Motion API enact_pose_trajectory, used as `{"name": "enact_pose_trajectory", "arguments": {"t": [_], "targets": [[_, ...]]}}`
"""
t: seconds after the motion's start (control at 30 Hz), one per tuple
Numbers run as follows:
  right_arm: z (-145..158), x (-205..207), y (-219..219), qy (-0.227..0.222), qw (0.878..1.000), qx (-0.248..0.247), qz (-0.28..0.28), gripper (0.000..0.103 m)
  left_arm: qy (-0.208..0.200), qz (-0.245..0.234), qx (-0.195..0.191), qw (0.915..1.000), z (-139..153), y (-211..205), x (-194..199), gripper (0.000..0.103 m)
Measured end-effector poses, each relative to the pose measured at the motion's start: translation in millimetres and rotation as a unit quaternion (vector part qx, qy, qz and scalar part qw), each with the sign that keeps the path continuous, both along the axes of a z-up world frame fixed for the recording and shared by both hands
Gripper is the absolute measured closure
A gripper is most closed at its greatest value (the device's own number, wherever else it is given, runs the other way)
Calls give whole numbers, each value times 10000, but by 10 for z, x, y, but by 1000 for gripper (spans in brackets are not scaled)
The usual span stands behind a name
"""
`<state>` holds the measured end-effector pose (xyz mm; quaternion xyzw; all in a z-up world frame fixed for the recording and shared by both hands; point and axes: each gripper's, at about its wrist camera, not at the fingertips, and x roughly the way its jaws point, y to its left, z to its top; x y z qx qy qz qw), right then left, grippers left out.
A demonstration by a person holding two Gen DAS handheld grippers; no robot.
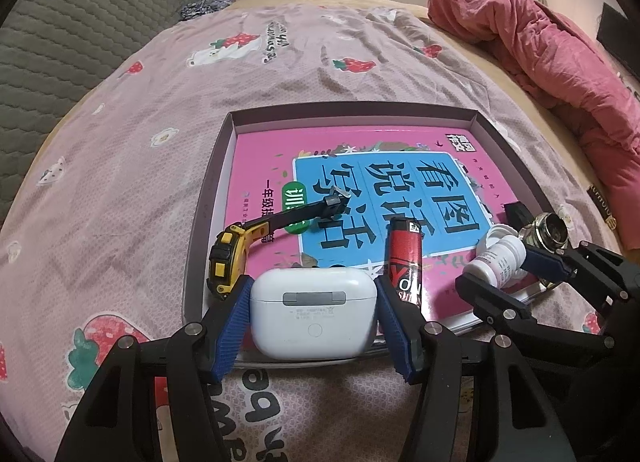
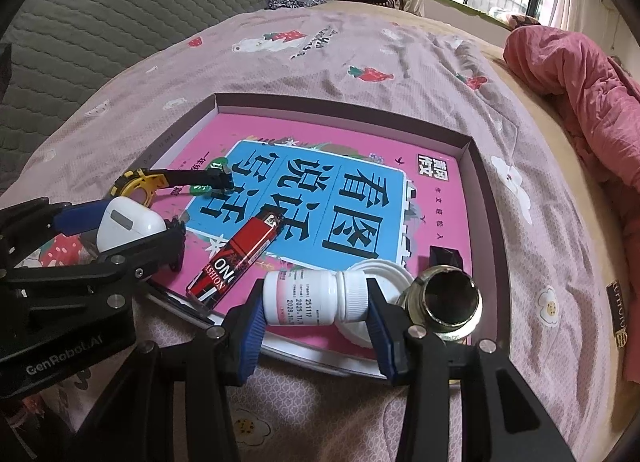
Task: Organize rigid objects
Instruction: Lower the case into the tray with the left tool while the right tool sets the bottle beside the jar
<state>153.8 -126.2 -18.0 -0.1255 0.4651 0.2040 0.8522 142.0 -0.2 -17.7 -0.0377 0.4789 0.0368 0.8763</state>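
- Resting on a bed: a shallow box tray (image 1: 208, 198) with low walls, on a mauve bedsheet (image 1: 160, 102) printed with strawberries and bears.
- Filling the tray floor: a pink book (image 2: 352, 134) with a blue title panel in large black Chinese characters, seen upside down from both wrist views.
- Left gripper (image 1: 312, 314): blue ribbed pads pressed on both sides of a white earbud case (image 1: 314, 312), hinge side toward the camera, at the tray's near edge; fine grey print under the hinge too small to read.
- Right gripper (image 2: 316, 300): pads clamped end to end on a small white pill bottle (image 2: 316, 296) lying sideways over the tray's near right area; label printing includes "251117" and dates beginning "2025.11".
- Red and black lighter (image 2: 236, 258): flat on the book between the two grippers; lettering partly legible as "ONO" and "FASHION".
- Yellow and black tape measure (image 1: 226, 262): just left of the earbud case, black blade run out across the book.
- White lid (image 2: 384, 270): behind the bottle, on the book.
- Glass bottle with gold collar (image 2: 448, 298): right of the pill bottle, a dark cap (image 2: 444, 256) behind it.
- Pink quilt (image 1: 540, 46): bunched at the bed's right side.
- Left gripper body, in the right wrist view, marked "GenRobot.AI".
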Motion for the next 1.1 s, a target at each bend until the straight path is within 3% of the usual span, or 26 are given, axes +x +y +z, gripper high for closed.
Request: {"name": "enact_pose_trajectory", "arguments": {"t": [0.63,1.1], "targets": [[23,-4,-17,1,10000,-8,-22,56,8,42,-67,10000,8,25,-27,41],[52,-24,-4,53,10000,9,-19,47,-1,80,-96,9999,34,47,-64,40]]}}
